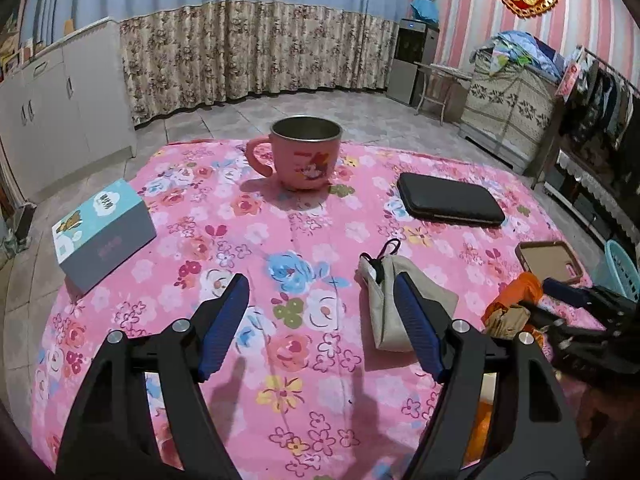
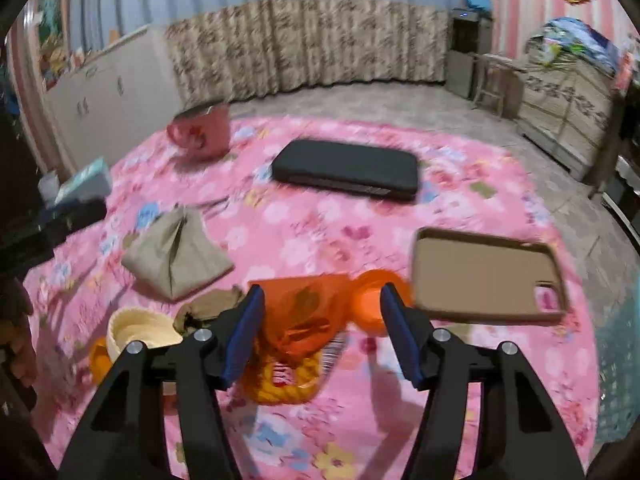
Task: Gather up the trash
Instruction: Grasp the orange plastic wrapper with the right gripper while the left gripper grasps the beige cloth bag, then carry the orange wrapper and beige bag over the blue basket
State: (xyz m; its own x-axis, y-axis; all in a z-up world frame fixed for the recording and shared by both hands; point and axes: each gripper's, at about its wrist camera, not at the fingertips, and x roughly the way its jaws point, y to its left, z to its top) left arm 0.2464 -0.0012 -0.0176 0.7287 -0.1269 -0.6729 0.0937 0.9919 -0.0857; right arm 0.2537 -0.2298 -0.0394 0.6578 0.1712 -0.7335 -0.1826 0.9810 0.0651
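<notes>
Right wrist view: the right gripper (image 2: pixel 322 316) hangs partly open over an orange wrapper (image 2: pixel 304 312), gripping nothing. Beside it lie a paper cup (image 2: pixel 138 330) and a brown scrap (image 2: pixel 208 306); farther off, a phone case (image 2: pixel 488 276). The left gripper (image 1: pixel 320 320) gapes wide, empty. Judging by this, collecting has barely begun; the blue basket (image 1: pixel 622 264) waits at the table's edge.

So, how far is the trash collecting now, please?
Nothing looks collected yet. The orange wrapper, paper cup and crumpled brown scrap lie on the pink cloth. The right gripper is open around the wrapper without gripping it. The left gripper is open and empty. All picking up remains.
</notes>
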